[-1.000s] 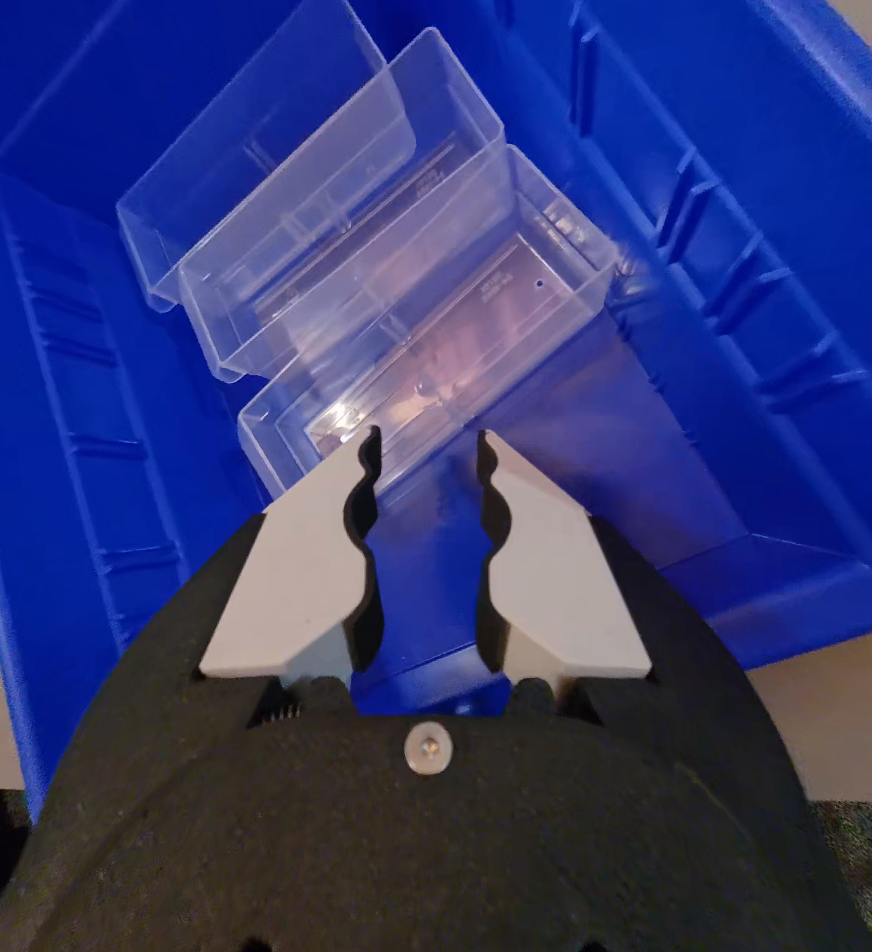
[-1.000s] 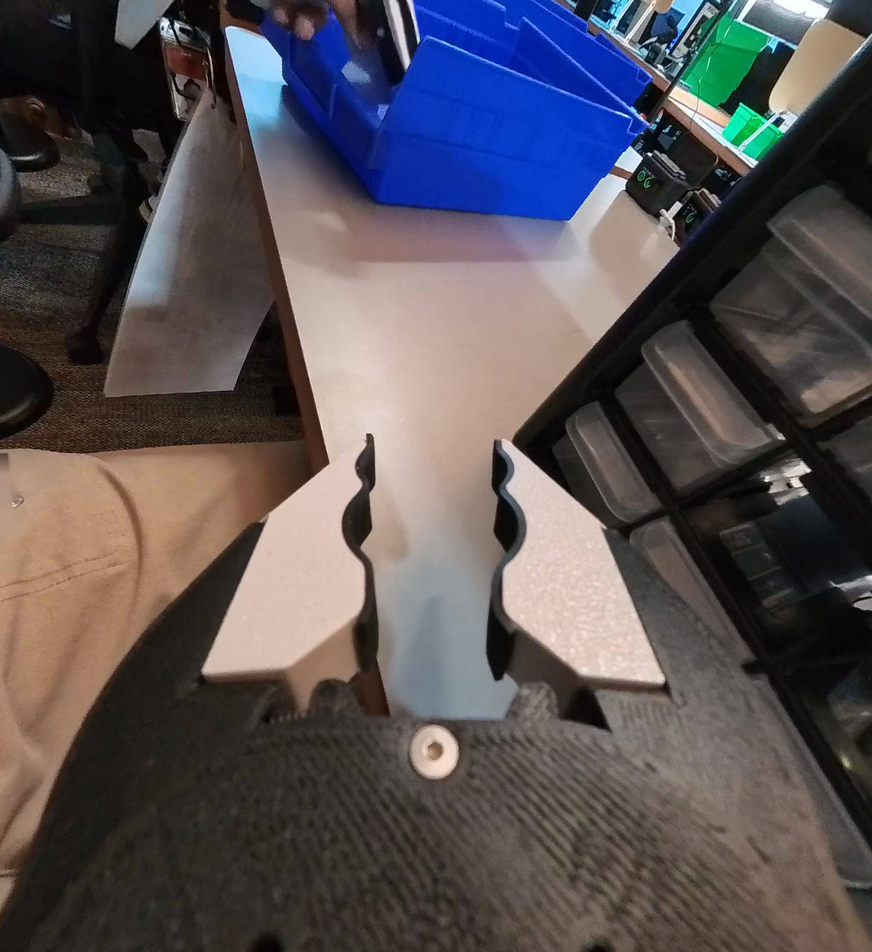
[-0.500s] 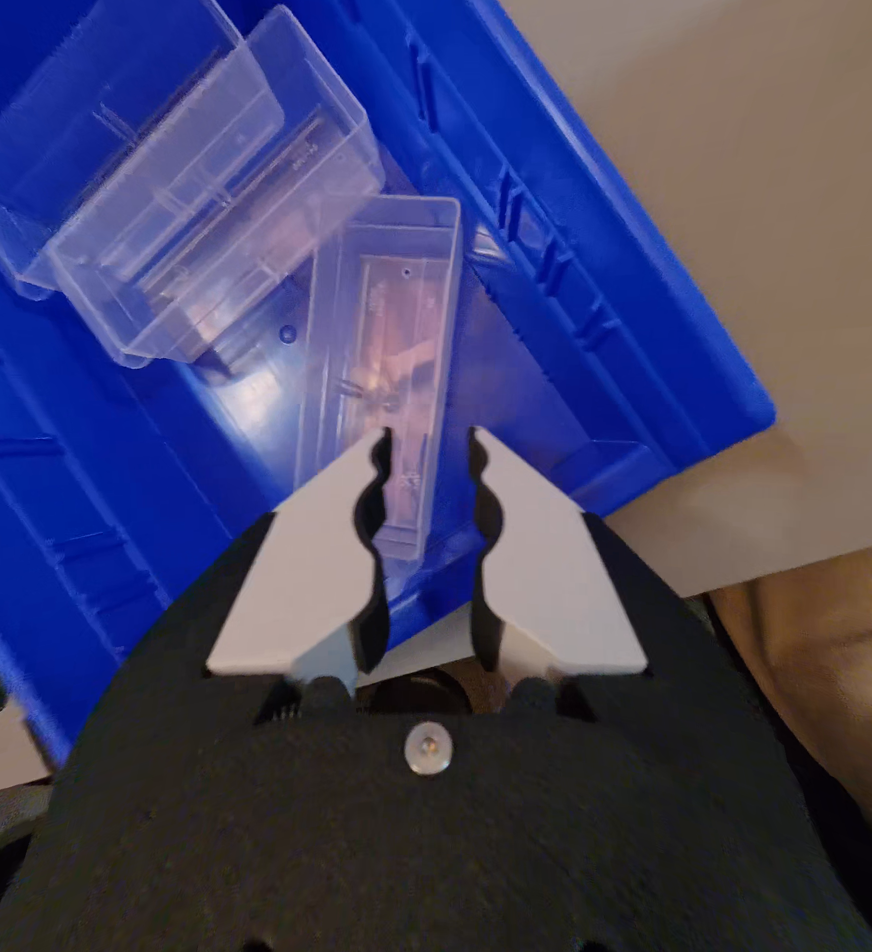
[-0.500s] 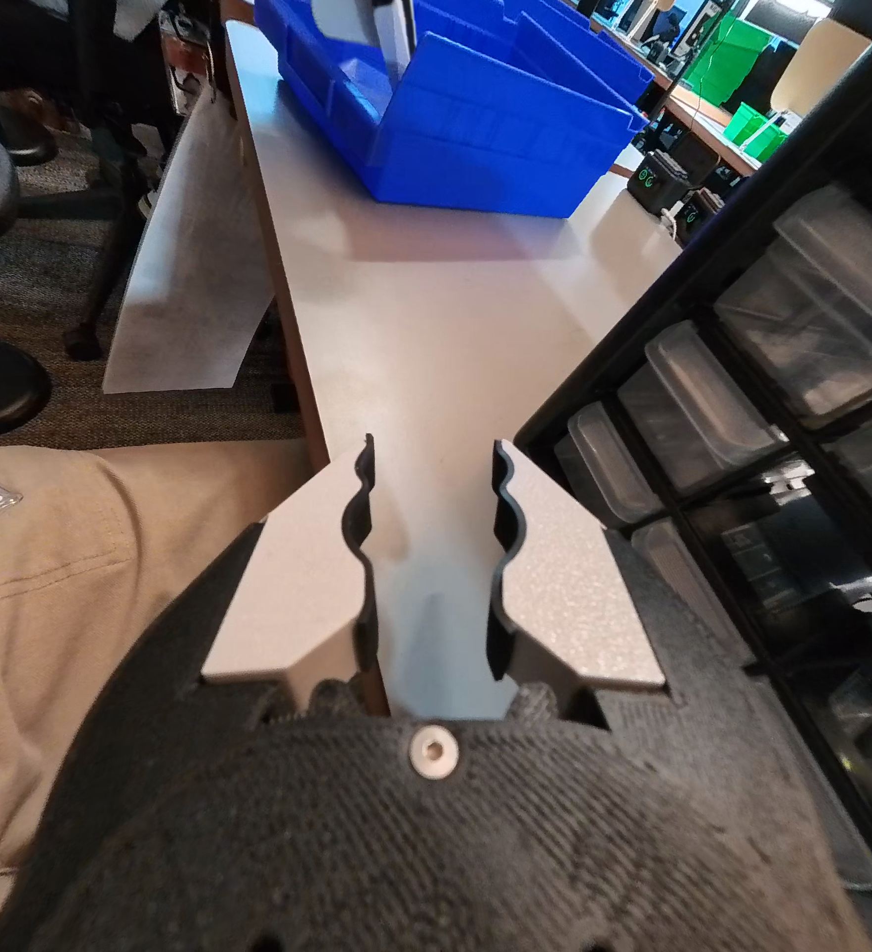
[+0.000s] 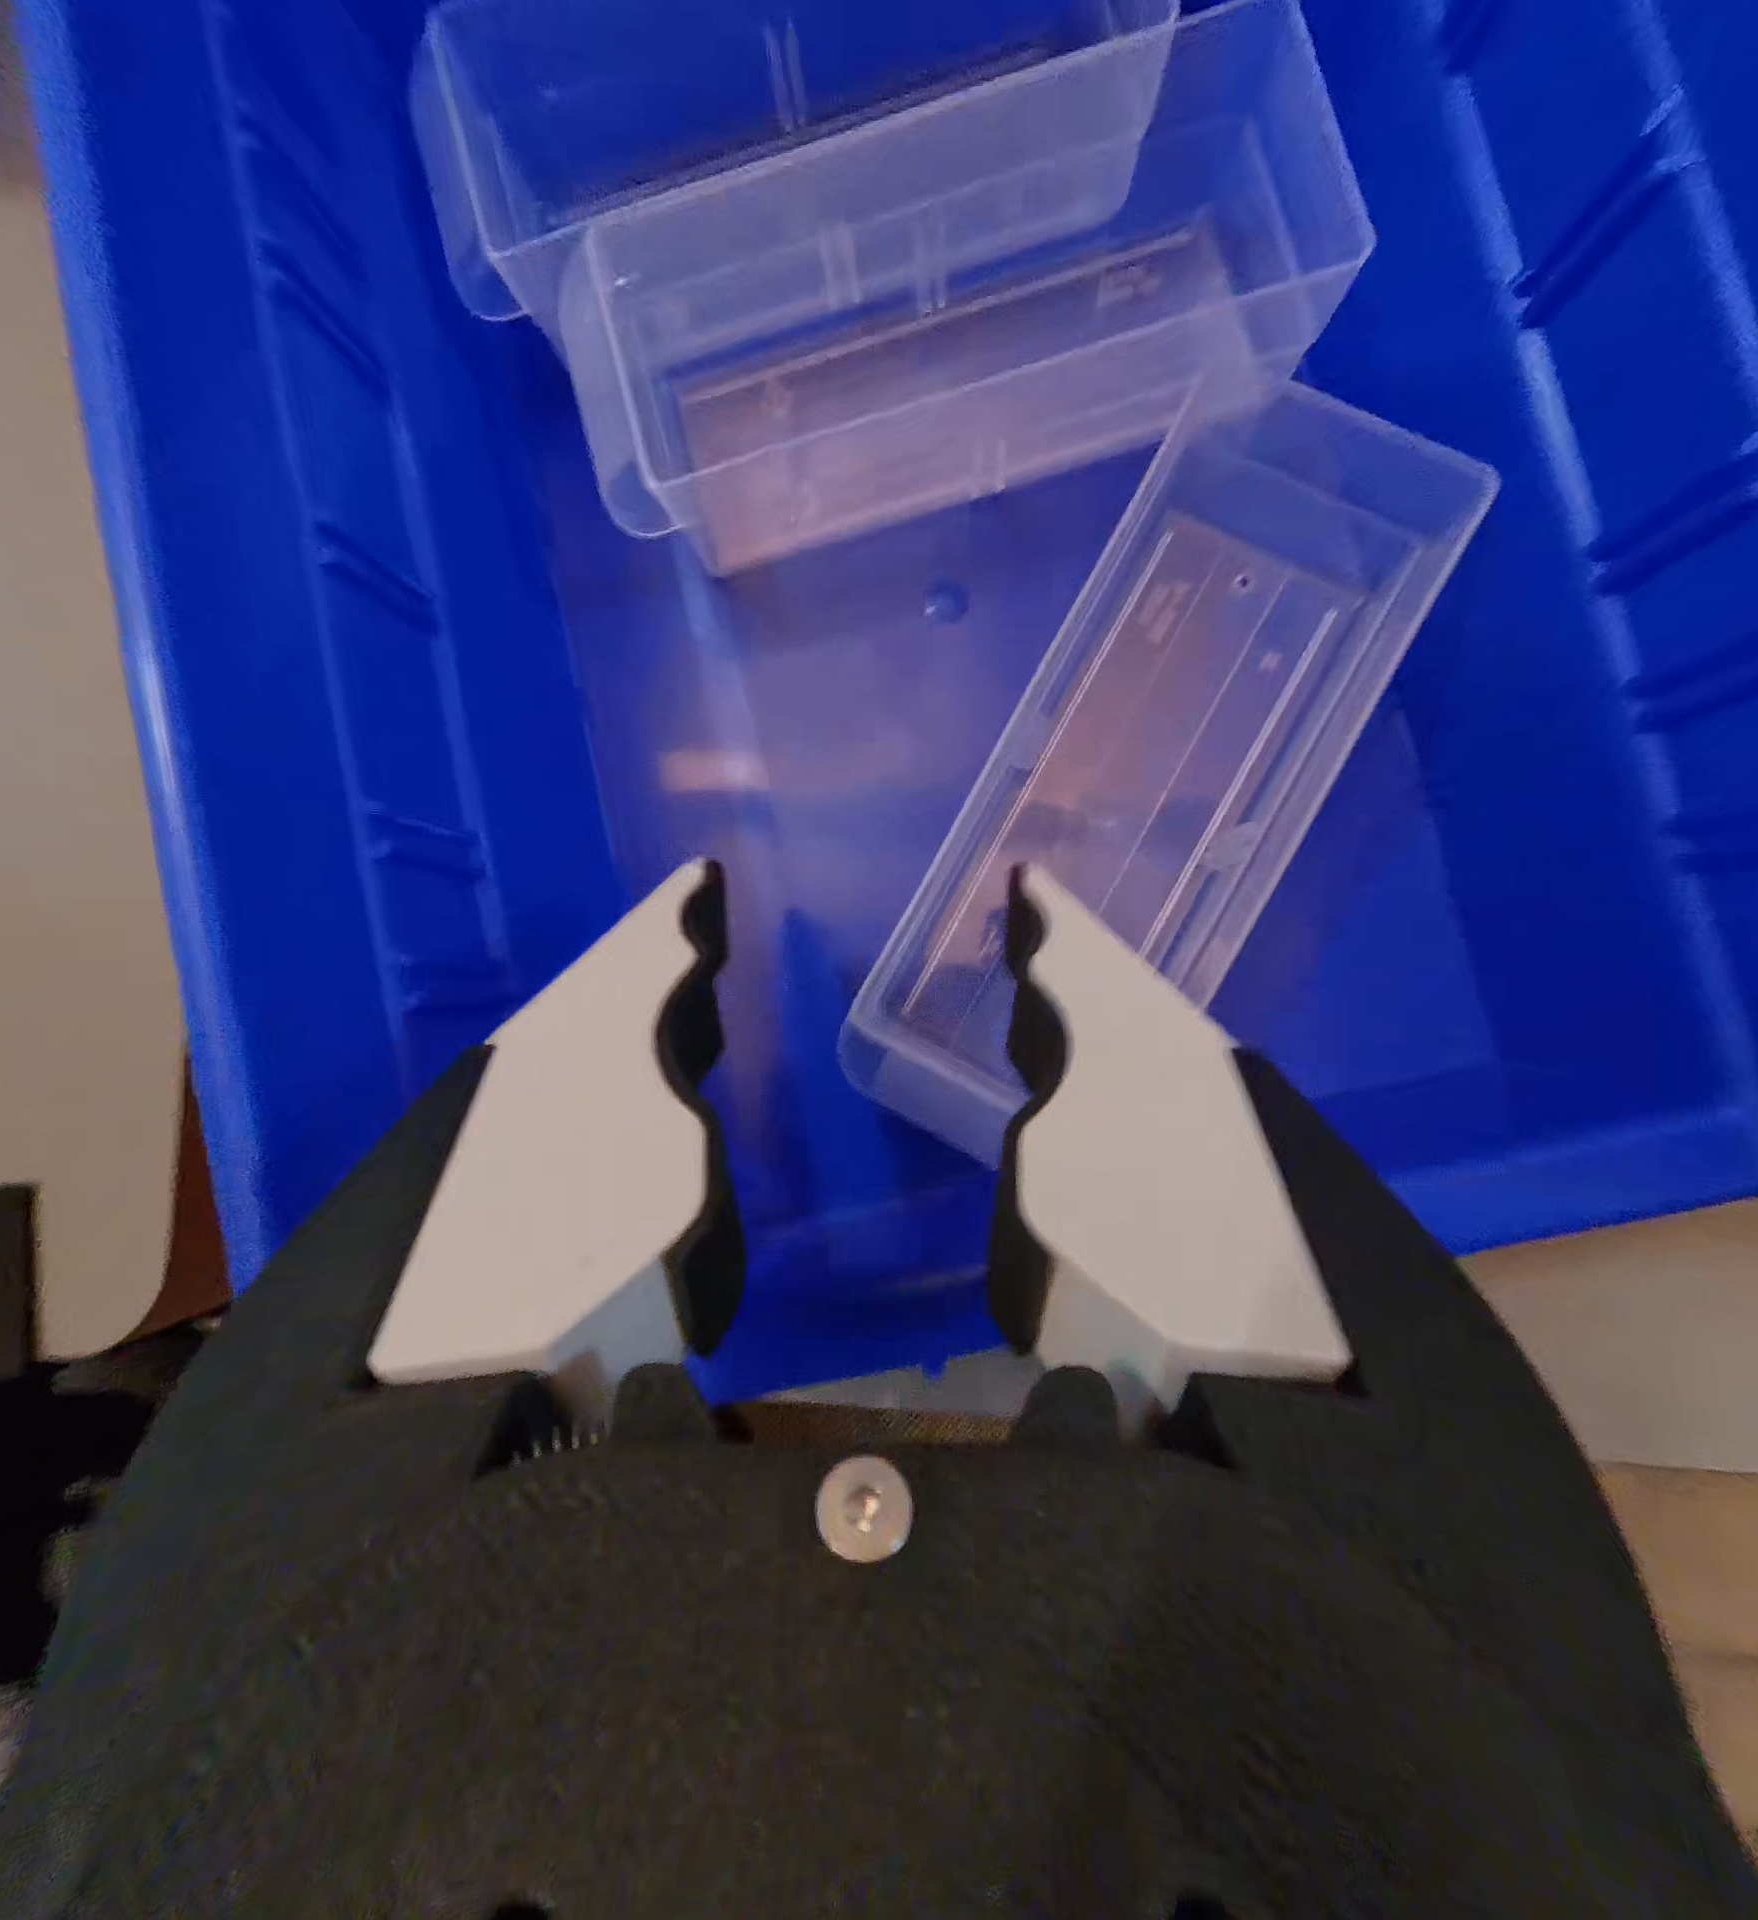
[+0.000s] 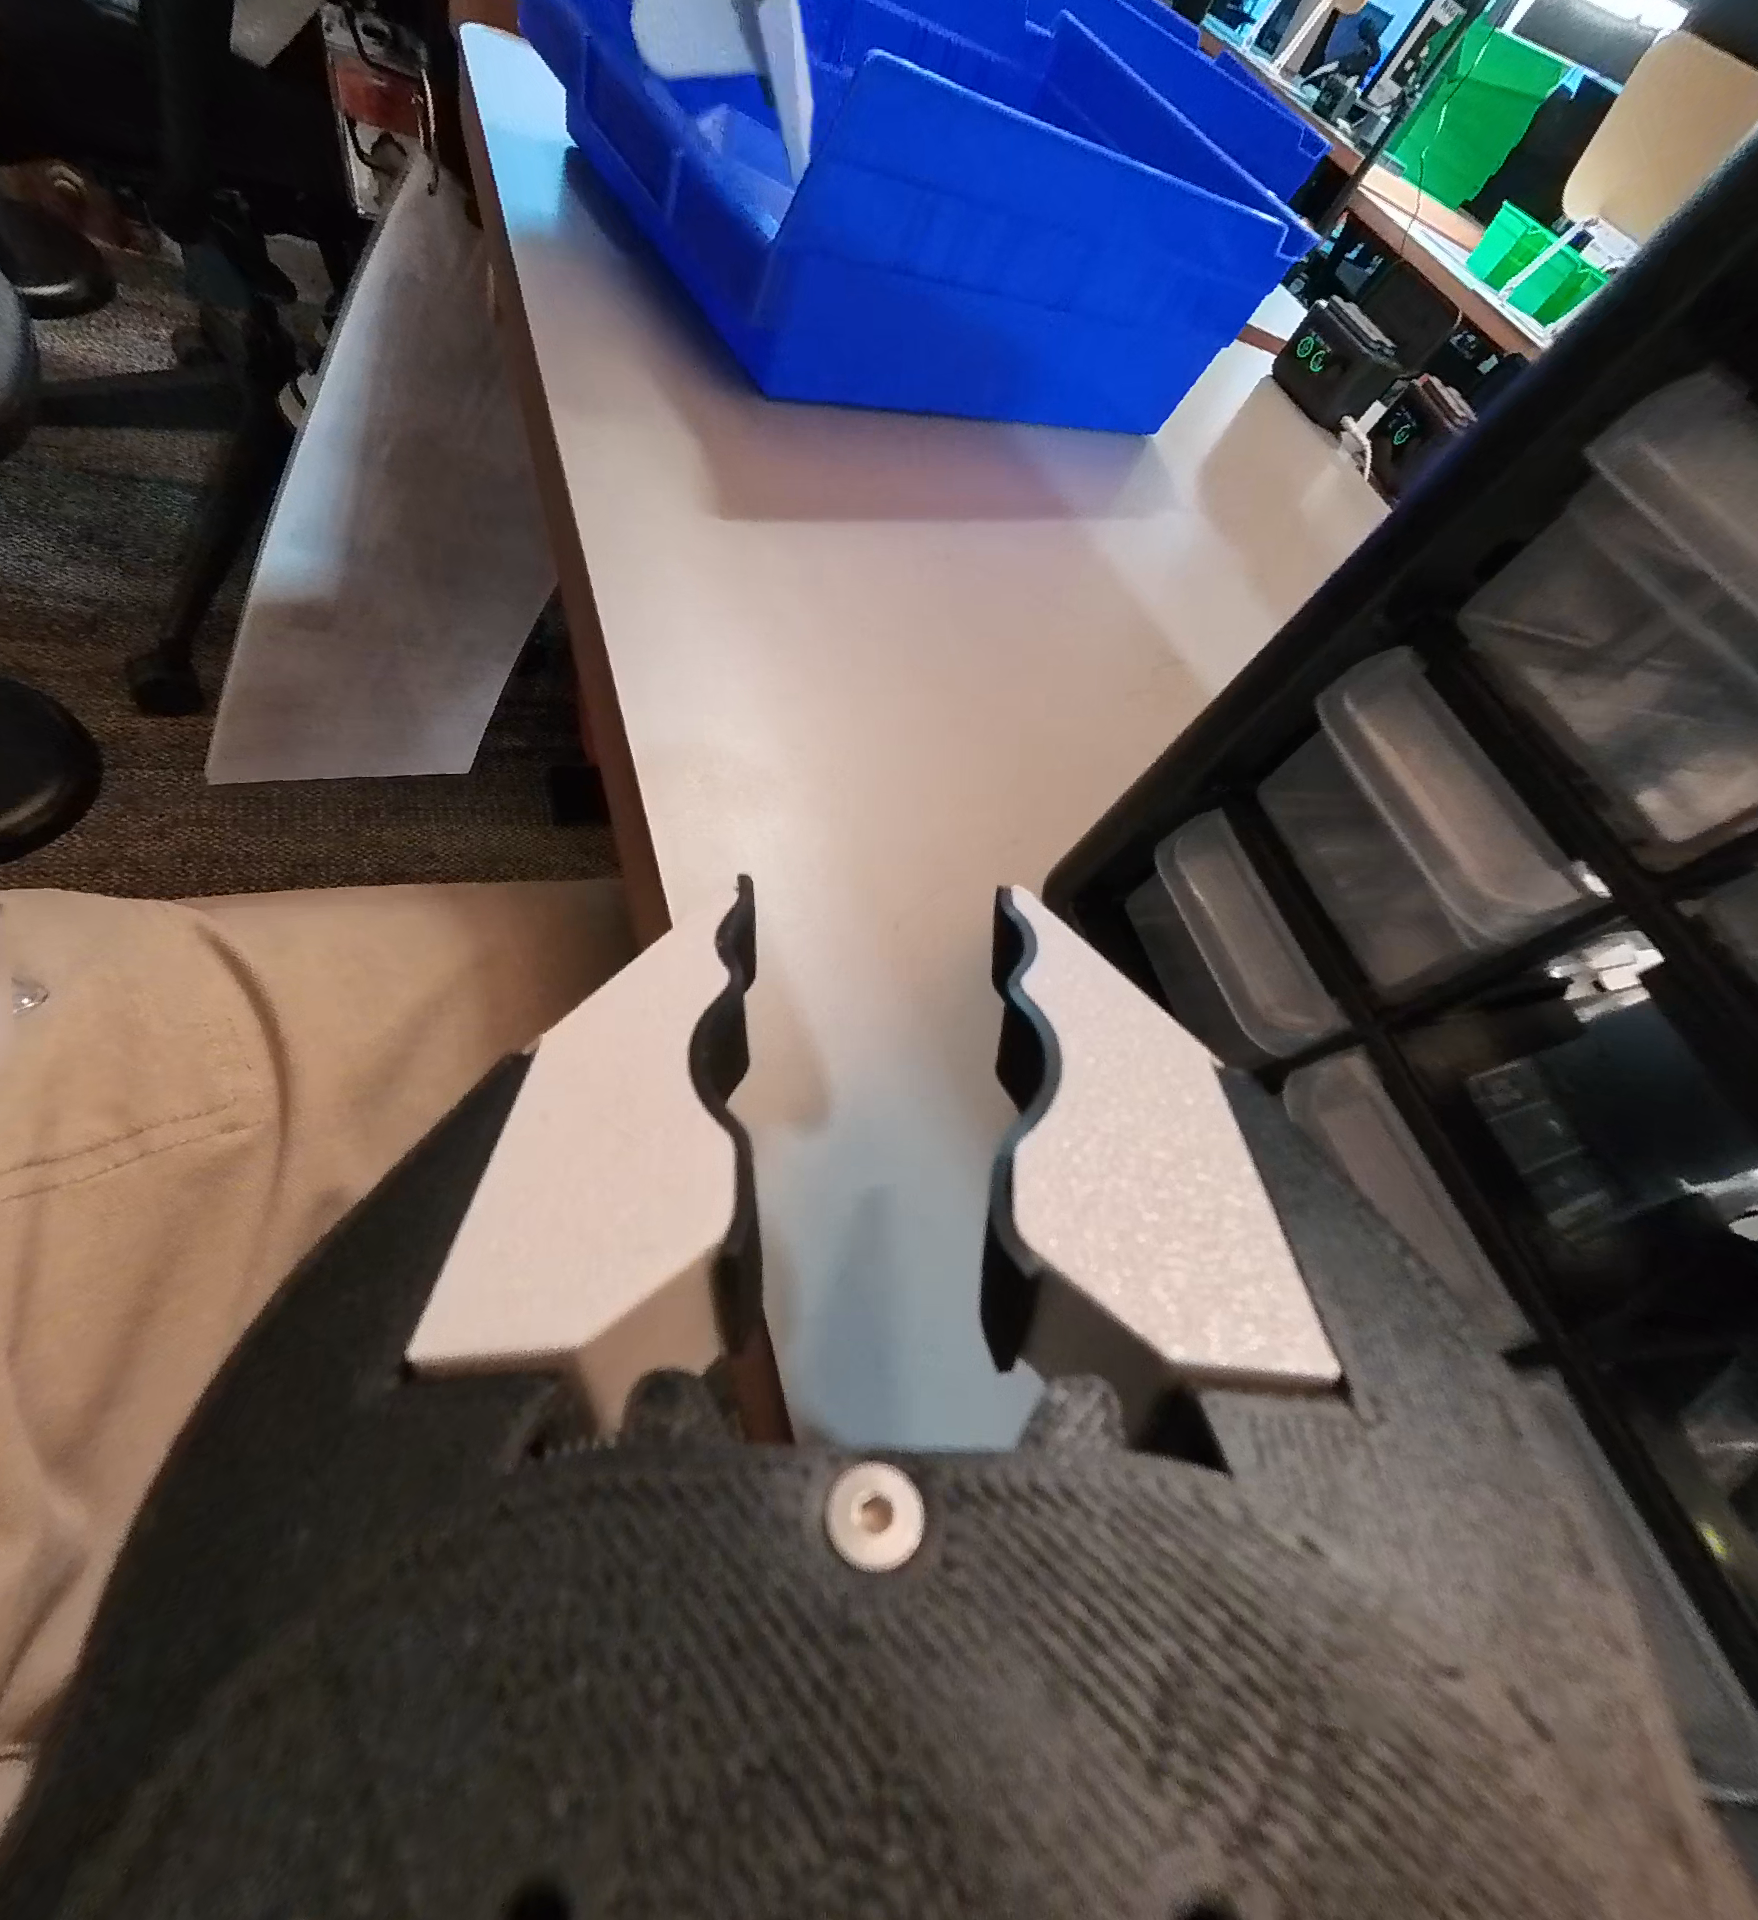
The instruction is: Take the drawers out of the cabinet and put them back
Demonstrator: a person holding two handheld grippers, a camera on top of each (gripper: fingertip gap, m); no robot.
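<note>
The left two-finger gripper (image 5: 862,883), jaws spread and holding nothing, hangs over the near end of a deep blue plastic bin (image 5: 335,644), its right finger overlapping in view the near corner of a clear rectangular plastic drawer (image 5: 1176,769) that lies at a slant on the bin floor toward the right wall. Bare blue floor runs along the bin's left wall and ahead of the fingertips. Farther in, a second clear drawer (image 5: 968,343) lies crosswise with a third clear drawer (image 5: 750,114) just behind it at the far end. The right two-finger gripper (image 6: 870,894), also spread and empty, hovers low above the pale grey desk (image 6: 854,644) near its front edge, just beside the corner of the black cabinet (image 6: 1270,748), whose clear drawers sit in their slots on the right. Open desk stretches ahead to the bin, which sits well apart at the far end.
</note>
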